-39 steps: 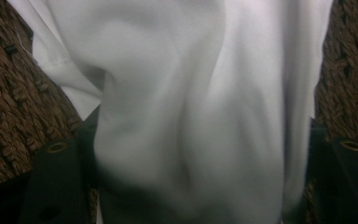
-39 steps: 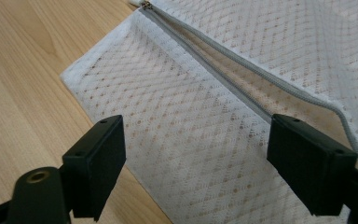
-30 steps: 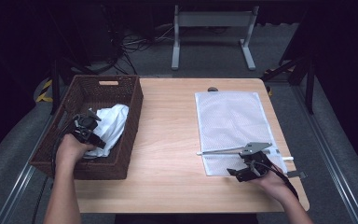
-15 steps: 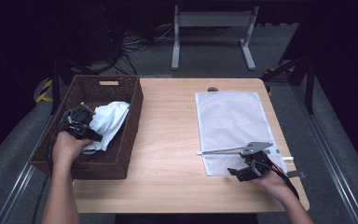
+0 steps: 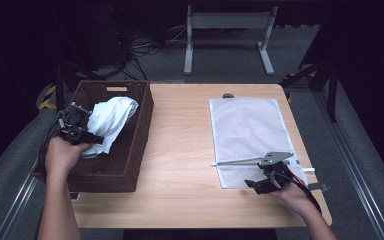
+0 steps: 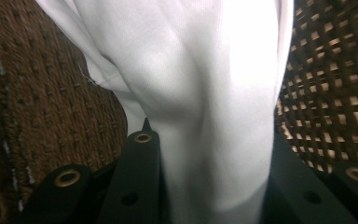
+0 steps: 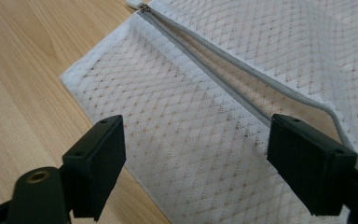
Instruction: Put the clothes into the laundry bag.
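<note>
A white cloth point(image 5: 111, 117) hangs partly out of the brown wicker basket point(image 5: 130, 165) at the table's left. My left gripper point(image 5: 94, 139) is shut on it; its jaws have just been closing, and in the left gripper view the cloth point(image 6: 205, 70) is bunched between them point(image 6: 212, 140) above the basket weave point(image 6: 37, 116). A white mesh bag point(image 5: 247, 130) lies flat at the right. My right gripper point(image 5: 255, 186) stands open over its near edge. In the right gripper view the jaws point(image 7: 196, 144) straddle the mesh point(image 7: 191, 112) just below the grey zipper point(image 7: 223, 79), which gapes open.
The wooden table point(image 5: 180, 150) is bare between basket and bag. A small dark round object point(image 5: 228, 95) sits at the table's far edge. Beyond the table are cables and a metal stand point(image 5: 227, 35) on the floor.
My left gripper has risen and drawn the white cloth up with it, so the cloth now stands taller in the basket. The right gripper has stayed in place.
</note>
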{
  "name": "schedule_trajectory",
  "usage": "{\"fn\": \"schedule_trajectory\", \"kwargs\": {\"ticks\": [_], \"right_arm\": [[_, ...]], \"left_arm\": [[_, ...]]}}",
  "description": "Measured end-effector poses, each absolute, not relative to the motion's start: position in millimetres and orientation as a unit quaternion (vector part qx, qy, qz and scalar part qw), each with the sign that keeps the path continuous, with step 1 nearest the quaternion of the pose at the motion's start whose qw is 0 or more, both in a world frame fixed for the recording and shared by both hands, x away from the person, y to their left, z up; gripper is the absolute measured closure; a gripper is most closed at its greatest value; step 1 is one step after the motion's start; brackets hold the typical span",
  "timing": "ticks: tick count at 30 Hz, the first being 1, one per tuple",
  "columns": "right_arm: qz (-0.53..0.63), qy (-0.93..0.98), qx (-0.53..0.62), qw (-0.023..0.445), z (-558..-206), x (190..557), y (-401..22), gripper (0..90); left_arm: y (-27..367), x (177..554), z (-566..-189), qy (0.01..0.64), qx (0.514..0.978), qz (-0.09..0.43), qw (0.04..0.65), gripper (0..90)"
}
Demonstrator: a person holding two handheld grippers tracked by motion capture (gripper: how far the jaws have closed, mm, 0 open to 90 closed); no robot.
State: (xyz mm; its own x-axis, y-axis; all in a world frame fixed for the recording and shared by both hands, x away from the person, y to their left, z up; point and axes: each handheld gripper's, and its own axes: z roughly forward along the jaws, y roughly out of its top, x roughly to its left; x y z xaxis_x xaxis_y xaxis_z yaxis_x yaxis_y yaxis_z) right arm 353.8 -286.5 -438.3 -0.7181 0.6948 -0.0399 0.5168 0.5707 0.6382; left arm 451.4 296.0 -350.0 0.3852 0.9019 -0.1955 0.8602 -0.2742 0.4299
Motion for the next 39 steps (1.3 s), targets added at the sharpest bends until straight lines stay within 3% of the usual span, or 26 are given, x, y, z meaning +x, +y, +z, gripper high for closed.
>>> {"fn": "schedule_trajectory", "kwargs": {"ticks": [11,20,39], "right_arm": [[0.313,0.871,0.350,0.147,-436.4,353.1,-288.2,19.7],[0.316,0.870,0.350,0.146,-435.9,352.9,-289.9,19.6],[0.318,0.868,0.352,0.148,-434.8,352.6,-291.8,19.5]], "left_arm": [[293.9,448.0,-317.6,0.526,0.800,0.039,0.285,74.6],[269.1,446.5,-296.9,0.502,0.808,0.046,0.305,74.6],[170.0,444.2,-270.9,0.413,0.849,0.051,0.326,74.6]]}}
